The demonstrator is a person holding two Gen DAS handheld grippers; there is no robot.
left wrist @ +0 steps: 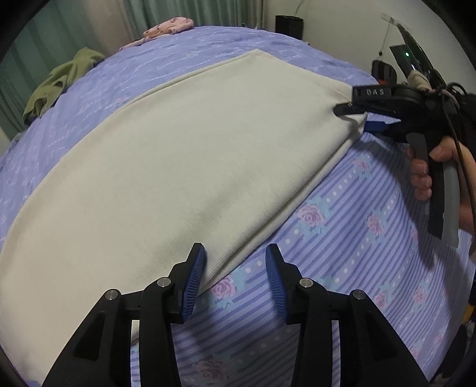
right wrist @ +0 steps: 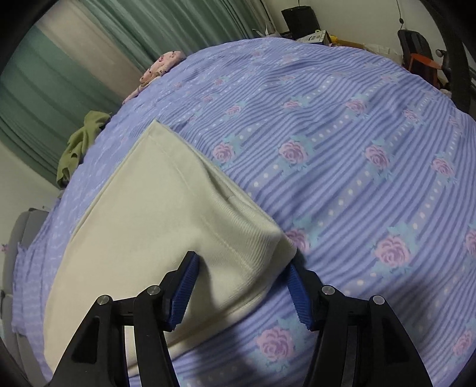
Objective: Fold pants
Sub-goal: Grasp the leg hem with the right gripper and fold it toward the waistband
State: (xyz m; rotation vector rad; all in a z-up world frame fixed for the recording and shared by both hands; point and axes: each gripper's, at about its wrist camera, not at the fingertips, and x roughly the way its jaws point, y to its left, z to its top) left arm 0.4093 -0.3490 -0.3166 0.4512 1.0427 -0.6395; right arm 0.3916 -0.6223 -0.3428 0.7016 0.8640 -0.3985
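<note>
The cream pants point(left wrist: 178, 154) lie flat in a long band across the purple flowered bedspread point(left wrist: 357, 238). My left gripper point(left wrist: 235, 277) is open, its jaws straddling the near long edge of the pants. My right gripper point(right wrist: 241, 288) is open around the corner of the pants' end point(right wrist: 247, 238), one finger above the cloth and one at its edge. In the left wrist view the right gripper point(left wrist: 354, 110) shows at the pants' far right corner, held by a hand point(left wrist: 422, 172).
A green garment point(left wrist: 59, 80) and a pink spotted cloth point(left wrist: 169, 26) lie at the bed's far edge. Green curtains point(right wrist: 74, 59) hang behind. A black speaker point(right wrist: 297, 18), boxes and a chair point(right wrist: 416, 50) stand beyond the bed.
</note>
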